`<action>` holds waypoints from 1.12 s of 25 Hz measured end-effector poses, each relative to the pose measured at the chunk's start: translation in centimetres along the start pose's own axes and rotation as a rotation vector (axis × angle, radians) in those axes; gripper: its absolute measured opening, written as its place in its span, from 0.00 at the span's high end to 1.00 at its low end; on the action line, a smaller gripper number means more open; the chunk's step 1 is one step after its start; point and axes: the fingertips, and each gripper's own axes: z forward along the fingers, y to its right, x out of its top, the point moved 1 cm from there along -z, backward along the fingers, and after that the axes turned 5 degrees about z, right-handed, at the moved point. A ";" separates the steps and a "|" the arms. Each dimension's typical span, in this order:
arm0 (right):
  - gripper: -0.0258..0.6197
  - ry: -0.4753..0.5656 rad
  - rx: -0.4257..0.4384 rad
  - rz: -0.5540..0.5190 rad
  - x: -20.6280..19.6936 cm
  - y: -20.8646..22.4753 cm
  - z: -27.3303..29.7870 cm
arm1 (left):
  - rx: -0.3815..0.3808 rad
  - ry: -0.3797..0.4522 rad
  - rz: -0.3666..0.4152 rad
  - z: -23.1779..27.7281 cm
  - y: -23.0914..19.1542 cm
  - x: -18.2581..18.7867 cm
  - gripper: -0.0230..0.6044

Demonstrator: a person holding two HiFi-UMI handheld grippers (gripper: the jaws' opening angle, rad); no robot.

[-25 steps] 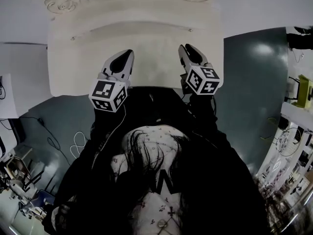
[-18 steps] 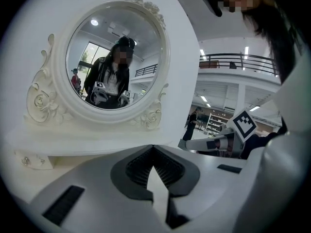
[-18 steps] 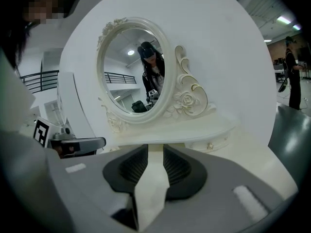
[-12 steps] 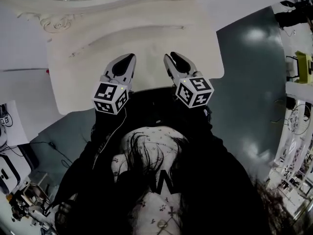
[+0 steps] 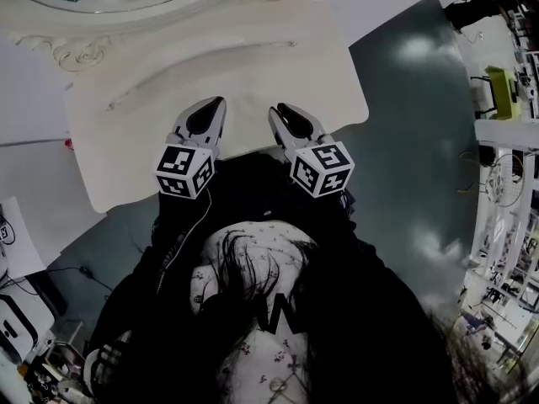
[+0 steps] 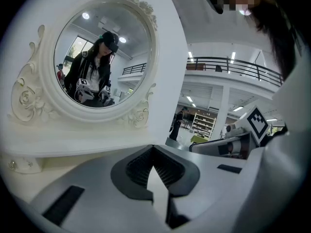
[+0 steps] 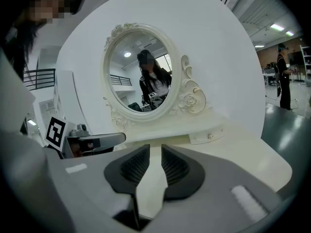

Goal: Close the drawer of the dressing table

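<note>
The cream dressing table (image 5: 126, 141) carries an oval mirror (image 7: 138, 72) on a carved base. A small drawer with a knob (image 7: 209, 136) sits in that base right of the mirror, and its front looks about level with the base. My left gripper (image 5: 216, 102) hangs over the table's front part, and its jaws are shut, tips (image 6: 152, 147) touching with nothing held. My right gripper (image 5: 281, 108) hovers close beside it. Its jaws have just been closing but still leave a gap (image 7: 155, 147), with nothing between them. Neither gripper touches the table.
Dark glossy floor (image 5: 421, 141) lies to the table's right, with shelving and equipment (image 5: 505, 99) beyond. White boards (image 5: 34, 183) and cables stand at the left. A person (image 7: 284, 76) stands far off at the right. My own dark jacket (image 5: 278, 251) fills the lower head view.
My right gripper has moved left across the table front, closer to the left gripper, and its jaws look narrower. The left gripper has stayed about where it was. The head view has swung.
</note>
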 end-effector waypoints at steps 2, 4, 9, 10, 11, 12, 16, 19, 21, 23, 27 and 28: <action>0.83 -0.006 0.003 -0.001 -0.1 0.2 -0.5 | 0.003 0.000 -0.002 -0.1 0.6 -0.1 0.96; 0.83 -0.009 0.013 -0.003 -0.2 0.4 -0.8 | 0.016 0.002 0.001 -0.3 1.1 -0.1 0.96; 0.85 -0.027 0.071 -0.031 -0.4 0.6 -3.0 | 0.091 0.010 -0.006 -1.4 3.0 -0.2 0.96; 0.85 -0.035 0.086 -0.045 -0.7 0.5 -3.6 | 0.109 0.013 -0.011 -1.7 3.4 -0.3 0.96; 0.85 -0.043 0.102 -0.059 -1.0 0.3 -4.2 | 0.127 0.018 -0.016 -2.1 3.9 -0.5 0.96; 0.85 -0.050 0.119 -0.069 -1.4 0.1 -4.9 | 0.144 0.022 -0.022 -2.6 4.5 -0.7 0.96; 0.85 -0.068 0.177 -0.075 -3.1 0.1 -8.3 | 0.188 0.025 -0.039 -3.5 7.8 -1.9 0.96; 0.88 -0.076 0.208 -0.079 -4.5 0.5 -11.3 | 0.201 0.019 -0.049 -4.1 11.2 -3.1 0.96; 0.88 -0.081 0.226 -0.080 -5.3 0.9 -13.0 | 0.212 0.014 -0.052 -4.5 13.2 -3.9 0.96; 0.88 -0.082 0.243 -0.081 -5.8 1.2 -14.2 | 0.225 0.009 -0.050 -4.9 14.8 -4.6 0.96; 0.89 -0.078 0.288 -0.075 -6.7 0.4 -15.7 | 0.267 -0.004 -0.036 -7.3 16.7 -5.6 0.96; 0.91 -0.078 0.297 -0.072 -7.0 0.2 -15.9 | 0.277 -0.007 -0.034 -8.0 17.0 -5.7 0.96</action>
